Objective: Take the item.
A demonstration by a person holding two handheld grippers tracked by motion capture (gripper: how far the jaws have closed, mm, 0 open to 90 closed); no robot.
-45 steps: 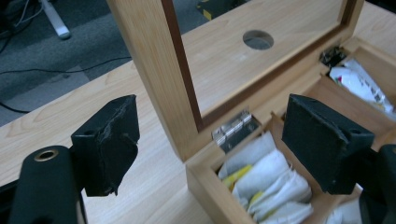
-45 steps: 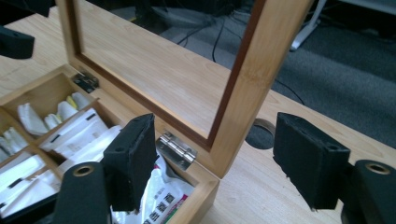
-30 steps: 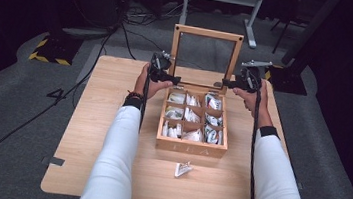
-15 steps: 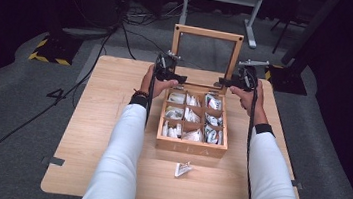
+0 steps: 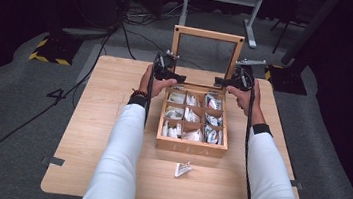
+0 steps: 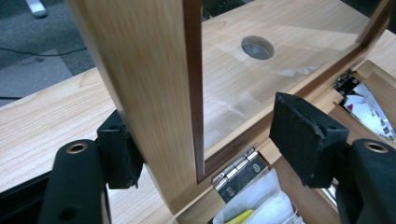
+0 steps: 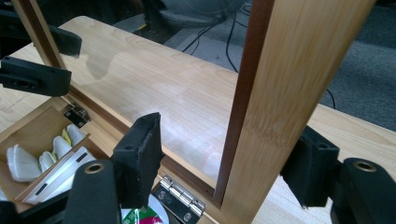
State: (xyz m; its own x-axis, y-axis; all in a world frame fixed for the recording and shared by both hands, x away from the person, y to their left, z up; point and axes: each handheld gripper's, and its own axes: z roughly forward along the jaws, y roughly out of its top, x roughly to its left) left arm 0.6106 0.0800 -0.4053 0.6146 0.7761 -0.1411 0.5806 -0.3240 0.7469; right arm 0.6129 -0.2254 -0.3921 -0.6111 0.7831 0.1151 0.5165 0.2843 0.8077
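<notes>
1. My left tongs (image 5: 179,76) straddle the left post of the lid (image 5: 209,34) just above its hinge: in the left gripper view one pad (image 6: 122,154) touches the outer face of the post, while the other pad (image 6: 303,135) stands clear on the glass side, so the tongs are open and clamp nothing.
2. My right tongs (image 5: 223,81) mirror this on the right post; in the right gripper view the post passes between the two pads with a gap on the inner side, so these tongs are also open around the wood.
3. Holding low at both posts, near the hinges (image 7: 180,198), lets me steady or swing the lid evenly without twisting it; this is my judgement of the grip.
4. The wooden box (image 5: 191,146) sits in the middle of the surface (image 5: 101,121), toward its far edge, with the glass-paned lid standing upright.
5. Its compartments hold white tea packets (image 5: 190,115).
6. One loose packet (image 5: 182,169) lies on the surface near its near edge, in front of the box and well apart from the tongs.
7. A round hole (image 6: 257,46) in the surface shows through the glass behind the lid; nothing there blocks the swing.
</notes>
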